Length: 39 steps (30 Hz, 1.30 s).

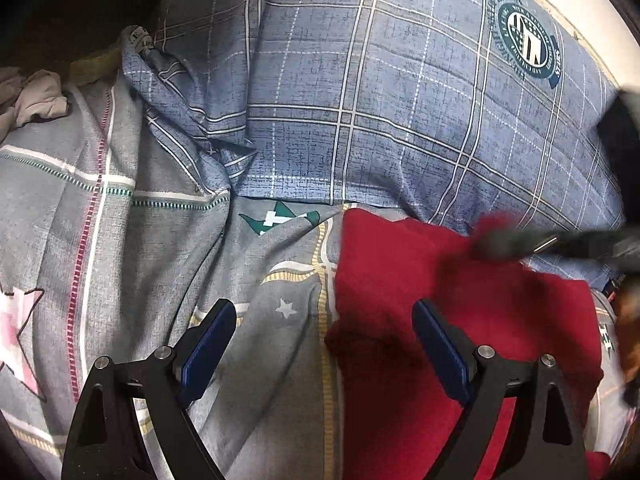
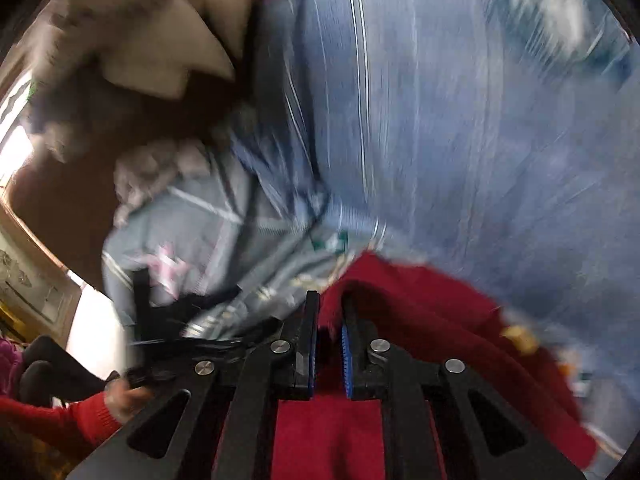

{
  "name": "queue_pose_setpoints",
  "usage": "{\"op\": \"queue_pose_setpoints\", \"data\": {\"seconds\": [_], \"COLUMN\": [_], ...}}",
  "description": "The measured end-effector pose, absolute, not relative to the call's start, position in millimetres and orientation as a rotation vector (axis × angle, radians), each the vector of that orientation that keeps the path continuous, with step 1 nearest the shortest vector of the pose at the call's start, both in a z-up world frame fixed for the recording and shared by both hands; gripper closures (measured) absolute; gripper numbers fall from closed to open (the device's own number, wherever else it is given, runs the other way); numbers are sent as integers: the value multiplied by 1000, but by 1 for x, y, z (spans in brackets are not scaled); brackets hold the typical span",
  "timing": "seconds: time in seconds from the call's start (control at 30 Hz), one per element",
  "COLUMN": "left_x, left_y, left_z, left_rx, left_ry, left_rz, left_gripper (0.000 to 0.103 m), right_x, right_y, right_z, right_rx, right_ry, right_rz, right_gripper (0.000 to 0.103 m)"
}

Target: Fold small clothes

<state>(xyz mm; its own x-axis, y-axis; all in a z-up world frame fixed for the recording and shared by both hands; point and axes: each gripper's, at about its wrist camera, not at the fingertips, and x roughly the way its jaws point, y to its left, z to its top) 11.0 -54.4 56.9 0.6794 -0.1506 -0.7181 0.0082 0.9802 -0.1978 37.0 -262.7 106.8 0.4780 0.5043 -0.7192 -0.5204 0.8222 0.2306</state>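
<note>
Red garment edge pinched in right gripper, left gripper spread over its left edge, grey bedsheet beside.

A blue plaid quilt with a round dark-green crest overlaps a grey checked bedsheet printed with stars. A dark brown surface lies beyond the bedding's edge. Bright daylight enters at far left; detail there is blurred.
</note>
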Motion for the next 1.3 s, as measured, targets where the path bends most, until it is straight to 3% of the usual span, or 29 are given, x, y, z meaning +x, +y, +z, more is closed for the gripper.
{"op": "queue_pose_setpoints", "data": {"seconds": [0.03,0.07,0.1,0.17,0.27,0.53,0.77,0.83,0.87,0.9,0.97,1.13,1.23,1.3], "left_x": [12,14,15,16,16,17,20,20,19,18,16,13,11,11], "left_y": [-56,-58,-60,-64,-69,-79,-92,-89,-86,-84,-79,-78,-79,-80], "left_z": [55,54,53,53,53,41,35,37,38,39,42,43,42,40], "left_rx": [-179,-177,-175,-167,-153,-145,-86,-91,-99,-112,-129,-130,-126,-121], "left_ry": [828,834,837,837,828,855,861,858,855,851,846,834,834,837], "left_rz": [-92,-91,-94,-104,-109,-104,-98,-90,-91,-92,-103,-103,-102,-109], "left_gripper": [13,13,13,13,13,13,13,13,13,13,13,13,13,13], "right_x": [50,65,75,78,50,-42,-35,-29,-27,-26,-33,-55,-69,-77], "right_y": [-259,-255,-255,-265,-300,-439,-487,-483,-477,-470,-470,-509,-515,-512], "right_z": [86,61,45,35,52,85,14,3,3,4,10,10,20,33], "right_rx": [6,54,95,155,220,83,405,411,358,250,178,262,289,263], "right_ry": [919,982,1027,1044,972,801,891,887,884,887,869,843,817,754], "right_rz": [626,633,620,573,544,29,31,67,42,-9,-19,-122,-162,-190], "right_gripper": [89,82,65,47,46,15,18,34,60,76,86,85,60,58]}}
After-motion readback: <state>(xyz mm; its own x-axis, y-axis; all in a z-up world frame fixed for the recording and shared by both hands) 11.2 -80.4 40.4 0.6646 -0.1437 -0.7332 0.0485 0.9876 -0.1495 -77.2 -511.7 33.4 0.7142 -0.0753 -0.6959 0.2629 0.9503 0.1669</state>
